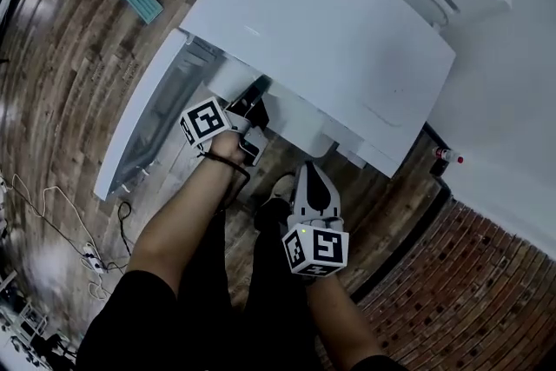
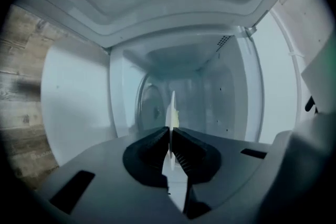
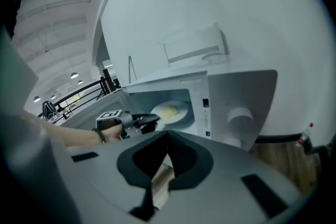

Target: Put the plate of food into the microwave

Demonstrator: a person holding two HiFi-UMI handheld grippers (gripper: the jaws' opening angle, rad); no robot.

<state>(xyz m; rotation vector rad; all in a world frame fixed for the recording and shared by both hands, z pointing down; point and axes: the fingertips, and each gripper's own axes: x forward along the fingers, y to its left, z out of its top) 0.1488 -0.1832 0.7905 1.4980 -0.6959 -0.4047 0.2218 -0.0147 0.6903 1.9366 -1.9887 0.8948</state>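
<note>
Plate of food (image 3: 170,111) | inside the microwave (image 3: 239,92), rim pinched by left gripper (image 2: 170,139) fingers | right gripper (image 1: 311,174) closed, empty, near | advice: keep level, set down, then release.

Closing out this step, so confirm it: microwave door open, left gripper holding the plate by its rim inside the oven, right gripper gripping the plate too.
One part is wrong: the right gripper grips nothing and is back from the microwave, as the right gripper view shows. The door is open, and the left gripper holds the plate by its rim inside.
</note>
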